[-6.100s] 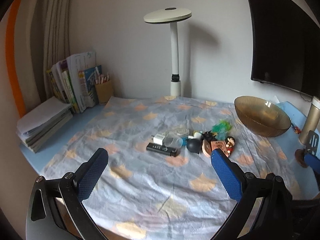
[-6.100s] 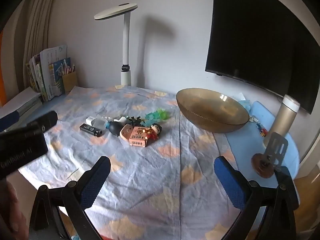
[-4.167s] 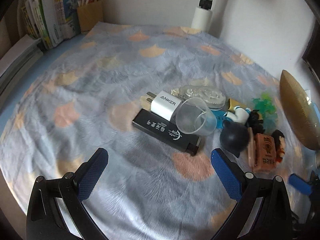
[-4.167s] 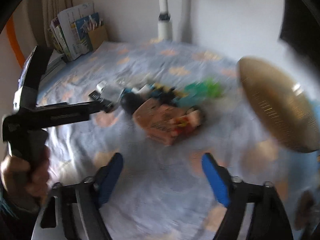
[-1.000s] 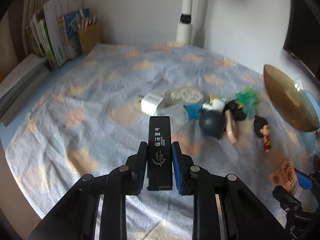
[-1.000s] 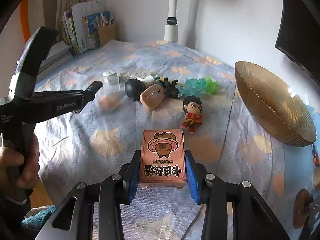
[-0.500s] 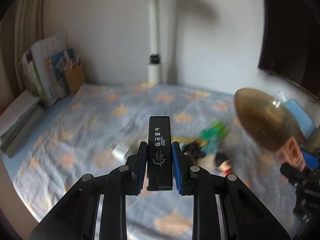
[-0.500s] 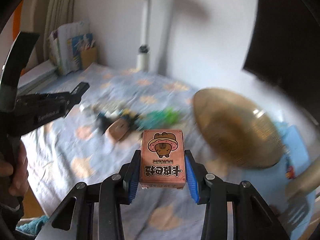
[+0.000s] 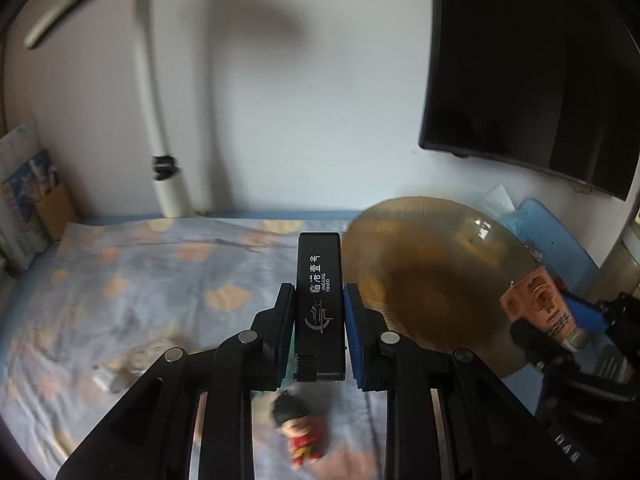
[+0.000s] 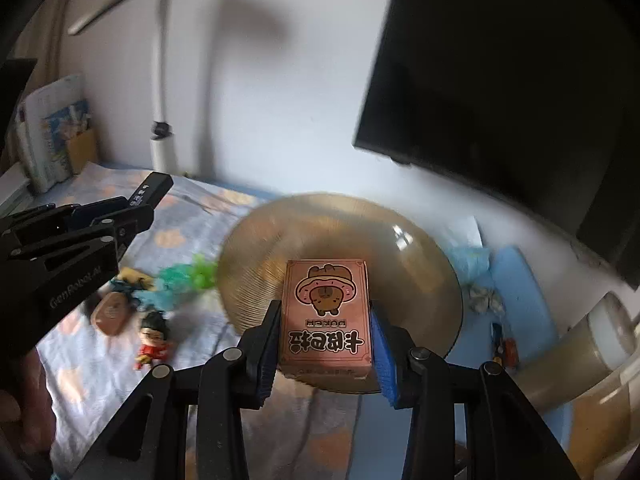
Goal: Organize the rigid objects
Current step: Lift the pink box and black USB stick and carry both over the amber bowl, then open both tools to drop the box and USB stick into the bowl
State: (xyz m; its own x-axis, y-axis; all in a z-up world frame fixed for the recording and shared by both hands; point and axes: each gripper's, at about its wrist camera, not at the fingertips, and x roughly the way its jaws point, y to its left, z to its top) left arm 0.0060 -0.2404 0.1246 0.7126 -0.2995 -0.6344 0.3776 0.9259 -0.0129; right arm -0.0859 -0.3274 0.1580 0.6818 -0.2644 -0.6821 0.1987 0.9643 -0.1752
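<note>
Over the patterned blue-and-orange cloth (image 9: pixel 132 276), from the left wrist, the left gripper (image 9: pixel 319 312) pinches a slim black rectangular stick (image 9: pixel 319 300) between its blue pads, held upright above the table. White Chinese characters run along it, with small Latin print under them that seems to read "JINGANG YIHAO". Just beyond sits the ribbed amber glass bowl (image 9: pixel 432 280), empty as far as I can tell. Lower down, a little dark-haired figurine in red (image 9: pixel 300 428) lies on the cloth, blurred.

From the right wrist, the right gripper (image 10: pixel 326 336) clamps a pink card box with a cartoon bear (image 10: pixel 325 312), and the bowl (image 10: pixel 424 276) is directly behind it. "POKER" reads upside down on the box, above bold Chinese characters. The left tool's black body shows "GenRobot.AI".

My read: this is the carry step, both items heading for the bowl. Next calls for lowering each over the rim and letting go gently, one at a time, so they don't knock together.
</note>
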